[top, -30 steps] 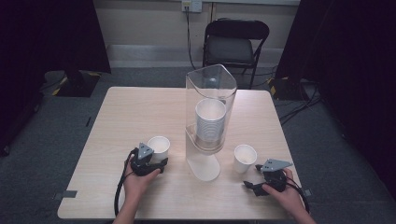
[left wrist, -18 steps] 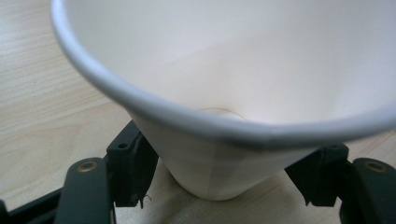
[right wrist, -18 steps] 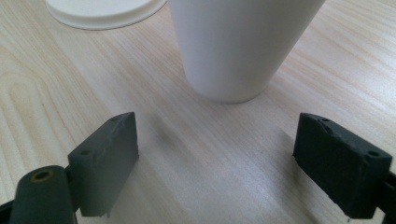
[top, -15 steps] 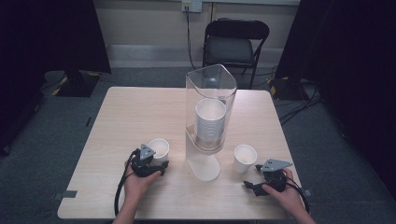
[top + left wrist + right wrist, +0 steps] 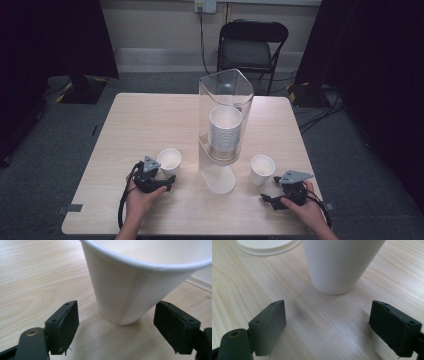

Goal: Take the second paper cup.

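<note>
A white paper cup point(image 5: 169, 160) stands upright on the wooden table point(image 5: 150, 120), just ahead of my left gripper point(image 5: 159, 176). In the left gripper view this cup point(image 5: 130, 285) has its base between the black pads point(image 5: 63, 325), which stand clear of its wall; the left gripper point(image 5: 117, 315) is open and its jaws have just been opening. A second white cup point(image 5: 262, 169) stands to the right. My right gripper point(image 5: 277, 192) sits short of it, open. In the right gripper view that cup point(image 5: 339, 265) is beyond the right gripper point(image 5: 327, 322), with bare table between the pads.
A tall clear dispenser point(image 5: 226, 95) stands mid-table holding a stack of white cups point(image 5: 225, 131), with its round white base point(image 5: 218, 181) between the two loose cups; the same base point(image 5: 267, 246) shows in the right gripper view. A black chair point(image 5: 252, 47) stands behind the table.
My left gripper has eased back a little from its cup toward the near edge. The cup stands where it was. The right gripper and its cup have not moved.
</note>
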The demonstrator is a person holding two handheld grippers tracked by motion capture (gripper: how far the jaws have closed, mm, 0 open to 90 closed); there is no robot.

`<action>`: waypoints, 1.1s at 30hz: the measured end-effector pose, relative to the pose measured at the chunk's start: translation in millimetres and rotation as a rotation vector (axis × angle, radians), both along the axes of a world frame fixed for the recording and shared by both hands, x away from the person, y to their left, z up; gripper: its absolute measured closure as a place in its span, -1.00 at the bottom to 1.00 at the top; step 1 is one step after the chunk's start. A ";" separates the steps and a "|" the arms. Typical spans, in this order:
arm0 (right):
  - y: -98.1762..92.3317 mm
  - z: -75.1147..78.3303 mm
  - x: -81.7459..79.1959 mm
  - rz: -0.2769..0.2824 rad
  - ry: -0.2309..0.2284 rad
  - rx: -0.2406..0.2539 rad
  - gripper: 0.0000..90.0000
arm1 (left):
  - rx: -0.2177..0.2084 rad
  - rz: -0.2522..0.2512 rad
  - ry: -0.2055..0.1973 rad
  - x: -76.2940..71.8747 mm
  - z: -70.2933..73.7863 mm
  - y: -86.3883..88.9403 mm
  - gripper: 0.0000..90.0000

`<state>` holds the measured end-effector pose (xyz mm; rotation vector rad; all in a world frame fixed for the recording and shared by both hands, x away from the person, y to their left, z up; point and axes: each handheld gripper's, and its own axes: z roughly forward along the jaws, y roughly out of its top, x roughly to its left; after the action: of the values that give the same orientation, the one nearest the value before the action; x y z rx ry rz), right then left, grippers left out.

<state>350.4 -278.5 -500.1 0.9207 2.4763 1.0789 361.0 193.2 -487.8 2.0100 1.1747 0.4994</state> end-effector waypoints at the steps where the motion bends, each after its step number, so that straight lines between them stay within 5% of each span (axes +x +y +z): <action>1: 0.0 0.0 0.0 0.000 0.000 0.000 -0.70 | -0.010 0.003 -0.003 -1.7 0.5 0.3 -0.56; 33: -0.1 0.0 0.1 0.001 -0.001 -0.001 -0.70 | -0.086 -0.025 0.003 -39.4 -1.6 56.2 -0.64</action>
<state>350.4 -278.6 -500.1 0.9184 2.4769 1.0777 321.6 249.4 -489.4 1.9497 1.1518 0.4265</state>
